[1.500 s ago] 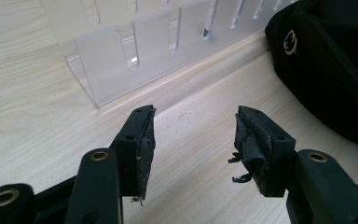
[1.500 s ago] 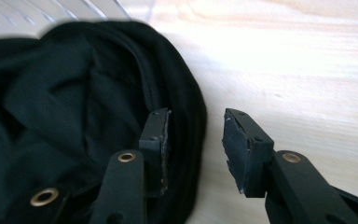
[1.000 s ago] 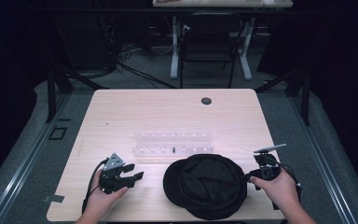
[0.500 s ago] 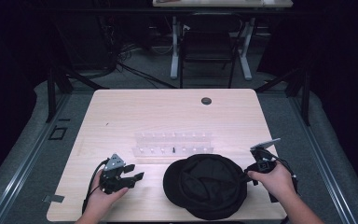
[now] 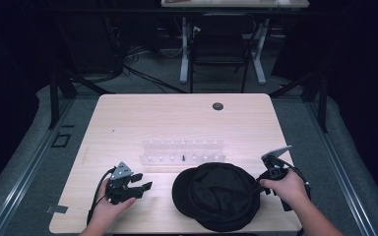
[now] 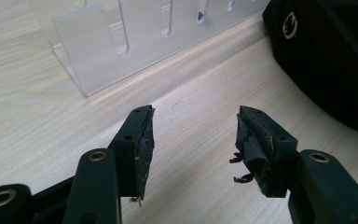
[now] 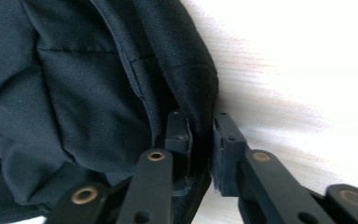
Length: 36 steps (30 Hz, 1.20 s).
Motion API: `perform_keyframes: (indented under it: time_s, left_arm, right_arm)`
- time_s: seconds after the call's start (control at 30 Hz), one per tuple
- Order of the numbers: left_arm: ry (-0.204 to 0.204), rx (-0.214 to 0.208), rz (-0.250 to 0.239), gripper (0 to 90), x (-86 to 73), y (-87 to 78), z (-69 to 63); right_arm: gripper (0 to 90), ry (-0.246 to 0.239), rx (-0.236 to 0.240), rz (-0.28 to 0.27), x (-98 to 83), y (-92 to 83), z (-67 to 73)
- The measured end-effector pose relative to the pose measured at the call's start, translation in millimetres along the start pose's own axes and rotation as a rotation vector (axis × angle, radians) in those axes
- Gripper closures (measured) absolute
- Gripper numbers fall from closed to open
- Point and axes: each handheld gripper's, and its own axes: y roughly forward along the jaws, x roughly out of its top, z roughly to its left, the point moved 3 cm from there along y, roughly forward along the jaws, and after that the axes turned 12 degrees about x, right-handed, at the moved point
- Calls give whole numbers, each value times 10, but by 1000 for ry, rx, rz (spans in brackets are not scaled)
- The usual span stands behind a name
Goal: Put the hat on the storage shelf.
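Observation:
A black cap [image 5: 219, 196] lies on the wooden table [image 5: 177, 118] near its front edge. My right gripper [image 5: 259, 181] is at the cap's right rim. In the right gripper view it [image 7: 200, 140] is shut on a fold of the cap's black fabric [image 7: 74, 93]. My left gripper [image 5: 145, 187] rests on the table to the left of the cap and apart from it. In the left gripper view it [image 6: 193, 135] is open with bare wood between the jaws, and the cap [image 6: 326, 56] lies ahead to the right.
A clear acrylic rack [image 5: 182, 152] with slots stands just behind the cap; it is close ahead in the left gripper view [image 6: 121, 42]. A round cable hole [image 5: 218, 105] sits near the table's far edge. A chair [image 5: 221, 44] stands beyond the table.
My right hand and gripper have shifted slightly left, closer onto the cap's rim. The left gripper has stayed where it was.

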Motion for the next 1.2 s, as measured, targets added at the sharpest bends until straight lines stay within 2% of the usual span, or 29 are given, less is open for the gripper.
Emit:
perform_keyframes:
  time_s: [0.03,0.13,0.23,0.27,0.33,0.37,0.47,0.53,0.63,0.67,0.83,0.87,0.97,1.0,1.17,1.2]
  left_arm:
    - [-4,-1,0,469,-1,1,-3]
    - [-1,1,4,469,-1,2,-3]
    - [-2,2,4,469,0,2,-2]
    - [-2,1,1,469,-1,3,-1]
    - [-1,2,1,469,-1,3,2]
    - [-4,2,0,469,-2,2,1]
    - [-7,4,-2,469,-2,-1,5]
    - [-9,5,0,470,-3,-4,7]
    - [-5,6,7,469,-3,-12,13]
    - [-7,4,4,469,-3,-10,14]
    - [-6,4,5,469,-4,-8,15]
    - [-11,17,-2,469,-4,-3,9]
    - [-6,4,6,469,-4,-9,16]
    - [-4,5,5,469,-3,-9,18]
    - [-6,5,4,470,-4,-11,18]
    - [-7,5,4,470,-4,-11,18]
  right_arm:
    - [815,-12,-4,19,0,-5,-2]
    - [843,-11,-13,24,8,2,30]
    - [871,-21,-29,66,15,-36,53]
    - [874,-4,-22,38,13,-23,69]
    - [875,-2,-15,39,17,-29,79]
    - [877,-9,-19,59,16,-50,79]
    - [879,-3,-5,63,20,-100,112]
    - [879,9,16,43,20,-127,148]
    - [880,3,17,49,17,-193,196]
    - [880,11,35,39,17,-225,238]
    - [880,9,47,49,13,-319,334]
    - [880,9,47,49,13,-319,334]
    - [880,5,47,50,10,-374,392]
    - [880,16,61,47,12,-413,440]
    - [881,16,96,49,12,-518,506]
    - [880,25,111,23,10,-525,524]
